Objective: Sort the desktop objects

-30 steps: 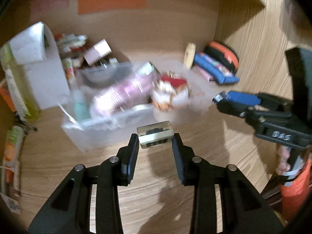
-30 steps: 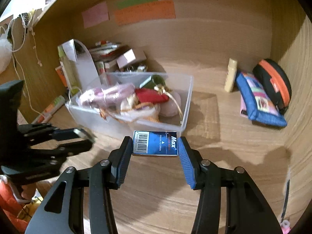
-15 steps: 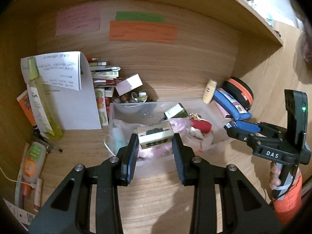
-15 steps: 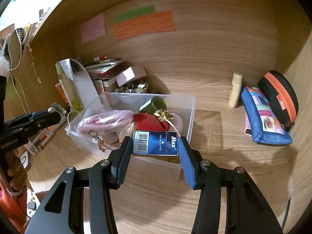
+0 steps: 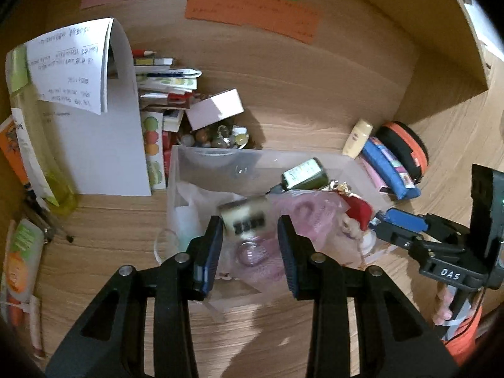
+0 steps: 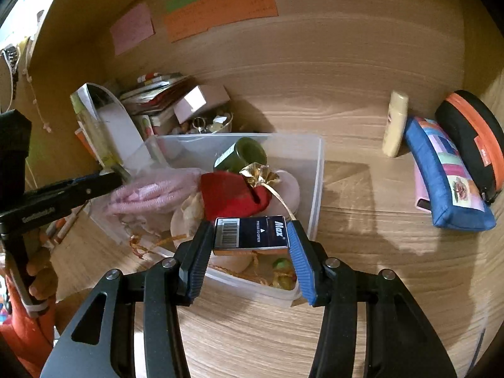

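Observation:
A small cream block with dark print (image 5: 245, 220) sits blurred and tilted between the pads of my left gripper (image 5: 250, 230), above the clear plastic bin (image 5: 220, 152). The jaws are opening, and a gap shows at the right pad. My right gripper (image 6: 250, 236) is shut on a dark blue "Max" staple box (image 6: 252, 233), held over the near corner of the bin (image 6: 319, 170). The bin holds a pink bagged bundle (image 6: 151, 193), a red pouch (image 6: 230, 197) and a green bottle (image 6: 244, 154). Each gripper shows in the other's view: the right gripper (image 5: 382, 220), the left gripper (image 6: 116, 178).
Papers and a stack of booklets (image 5: 167, 82) stand behind the bin on the left, with a small pink box (image 5: 215, 108) and a bowl of trinkets (image 5: 217, 137). A cream tube (image 6: 395, 123), a blue pencil case (image 6: 444, 176) and a black-orange case (image 6: 475, 141) lie at right.
Both grippers have moved forward over the bin. The cream block has tilted and come loose from the left gripper's right pad. The blue box stays gripped.

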`<action>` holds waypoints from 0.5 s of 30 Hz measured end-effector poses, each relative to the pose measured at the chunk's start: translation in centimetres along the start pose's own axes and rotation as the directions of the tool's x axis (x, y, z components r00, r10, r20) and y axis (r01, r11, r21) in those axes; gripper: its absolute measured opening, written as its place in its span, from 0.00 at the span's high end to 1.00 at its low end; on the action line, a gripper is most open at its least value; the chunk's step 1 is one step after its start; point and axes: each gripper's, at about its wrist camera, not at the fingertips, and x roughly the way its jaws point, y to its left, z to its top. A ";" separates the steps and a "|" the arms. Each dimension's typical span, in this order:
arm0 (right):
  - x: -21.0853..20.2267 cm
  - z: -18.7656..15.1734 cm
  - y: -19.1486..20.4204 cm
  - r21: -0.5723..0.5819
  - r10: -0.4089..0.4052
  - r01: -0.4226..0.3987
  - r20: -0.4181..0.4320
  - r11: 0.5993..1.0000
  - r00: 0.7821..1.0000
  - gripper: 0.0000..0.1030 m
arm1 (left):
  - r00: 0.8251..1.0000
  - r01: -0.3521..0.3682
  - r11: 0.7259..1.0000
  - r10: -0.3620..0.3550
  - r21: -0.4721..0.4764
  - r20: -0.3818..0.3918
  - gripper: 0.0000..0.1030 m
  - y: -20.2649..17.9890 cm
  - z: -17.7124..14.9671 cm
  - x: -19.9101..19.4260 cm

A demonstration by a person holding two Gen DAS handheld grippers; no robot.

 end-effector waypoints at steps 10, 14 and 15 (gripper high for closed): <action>-3.4 0.3 2.2 -0.063 -0.054 0.061 0.104 0.996 0.993 0.42 | 0.994 -0.046 0.994 0.036 0.099 0.100 0.36 -3.0 -0.7 -4.3; -4.8 -0.2 3.2 -0.086 -0.100 0.114 0.146 0.990 0.984 0.19 | 0.988 -0.077 0.988 0.058 0.134 0.145 0.25 -4.3 -1.6 -6.2; -5.1 -0.4 3.5 -0.093 -0.109 0.124 0.152 0.988 0.982 0.19 | 0.987 -0.086 0.987 0.065 0.137 0.148 0.16 -4.5 -1.7 -6.4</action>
